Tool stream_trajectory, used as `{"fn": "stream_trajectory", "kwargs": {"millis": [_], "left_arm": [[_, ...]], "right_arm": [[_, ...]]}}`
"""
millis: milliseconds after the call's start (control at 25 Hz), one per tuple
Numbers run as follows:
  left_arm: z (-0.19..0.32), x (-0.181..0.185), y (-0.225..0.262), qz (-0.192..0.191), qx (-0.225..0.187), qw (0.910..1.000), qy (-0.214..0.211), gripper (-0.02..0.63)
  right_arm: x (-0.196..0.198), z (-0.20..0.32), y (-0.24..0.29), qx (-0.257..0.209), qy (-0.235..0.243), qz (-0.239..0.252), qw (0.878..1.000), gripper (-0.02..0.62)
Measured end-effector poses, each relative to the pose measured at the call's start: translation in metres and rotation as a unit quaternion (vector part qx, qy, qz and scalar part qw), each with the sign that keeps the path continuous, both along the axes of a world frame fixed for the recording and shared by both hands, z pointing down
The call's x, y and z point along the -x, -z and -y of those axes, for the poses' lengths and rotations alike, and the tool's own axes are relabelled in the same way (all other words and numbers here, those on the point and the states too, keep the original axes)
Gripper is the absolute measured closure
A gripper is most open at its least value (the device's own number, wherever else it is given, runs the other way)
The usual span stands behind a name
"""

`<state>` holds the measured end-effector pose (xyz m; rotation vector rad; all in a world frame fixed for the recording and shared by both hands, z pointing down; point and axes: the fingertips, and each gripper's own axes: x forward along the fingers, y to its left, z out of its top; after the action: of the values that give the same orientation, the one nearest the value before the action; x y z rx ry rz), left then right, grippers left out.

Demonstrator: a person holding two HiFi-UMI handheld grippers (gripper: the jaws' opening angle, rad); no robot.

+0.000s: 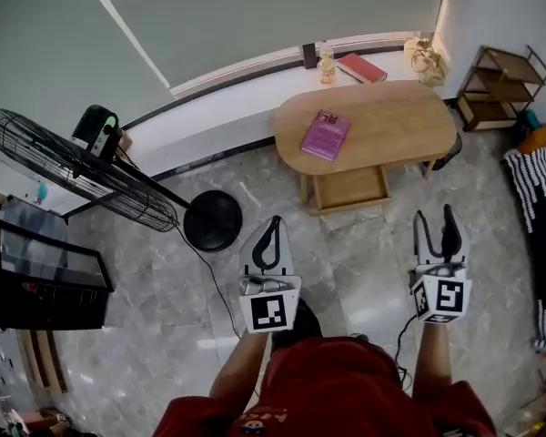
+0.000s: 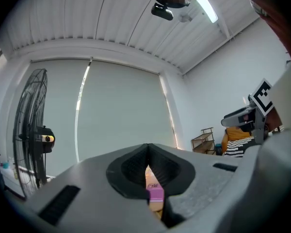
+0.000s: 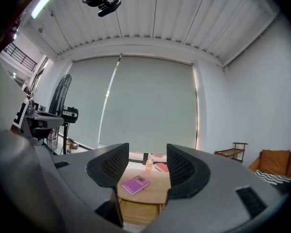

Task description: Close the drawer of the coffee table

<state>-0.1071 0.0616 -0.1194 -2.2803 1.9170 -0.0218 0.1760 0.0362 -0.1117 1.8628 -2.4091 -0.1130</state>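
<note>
Drawer [image 1: 350, 188] of the coffee table [image 1: 391, 121] is sitting pulled out under the tabletop's near edge, left of its middle, open toward you. You are holding two grippers out ahead of you, side by side and apart, both pointing level at the table and both well short of it, over the floor [image 1: 364, 262]. Your left gripper [image 1: 274, 220] [image 2: 148, 149] is showing its jaws drawn together to a thin slit, with nothing gripped. Your right gripper [image 1: 435, 213] [image 3: 148, 165] is carrying its jaws wide apart, with nothing between them. One purple book [image 1: 326, 135] is lying near the tabletop's left end. Beyond the far edge, one bottle [image 1: 327, 66] and one red book [image 1: 362, 67] are resting on the window ledge [image 1: 246, 94]. One fan [image 1: 73, 167] is standing at your left, one shelf [image 1: 496, 85] at your right.
</note>
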Motion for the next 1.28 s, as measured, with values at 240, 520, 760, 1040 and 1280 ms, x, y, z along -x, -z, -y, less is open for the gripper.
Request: {"fn": "stream_trajectory", "kwargs": {"millis": [240, 520, 760, 1040, 1280], "left_arm": [[0.063, 0.059, 0.000, 0.012, 0.007, 0.9994, -0.033, 0.600], [0.115, 0.095, 0.002, -0.005, 0.012, 0.9979, -0.063, 0.600], [0.139, 0.086, 0.003, -0.002, 0.011, 0.9965, -0.083, 0.600], [0.156, 0.066, 0.006, -0.003, 0.004, 0.9977, -0.067, 0.600], [0.161, 0.040, 0.008, -0.003, 0.005, 0.9980, -0.063, 0.600]], "right_arm": [[0.072, 0.050, 0.004, 0.005, -0.017, -0.007, 1.000, 0.371], [0.115, 0.083, 0.007, 0.010, -0.042, -0.012, 0.999, 0.371], [0.116, 0.096, 0.003, 0.012, -0.050, -0.007, 0.999, 0.371], [0.093, 0.116, 0.004, 0.010, -0.039, -0.002, 0.999, 0.371], [0.068, 0.125, 0.007, -0.002, -0.033, -0.001, 0.999, 0.371]]}}
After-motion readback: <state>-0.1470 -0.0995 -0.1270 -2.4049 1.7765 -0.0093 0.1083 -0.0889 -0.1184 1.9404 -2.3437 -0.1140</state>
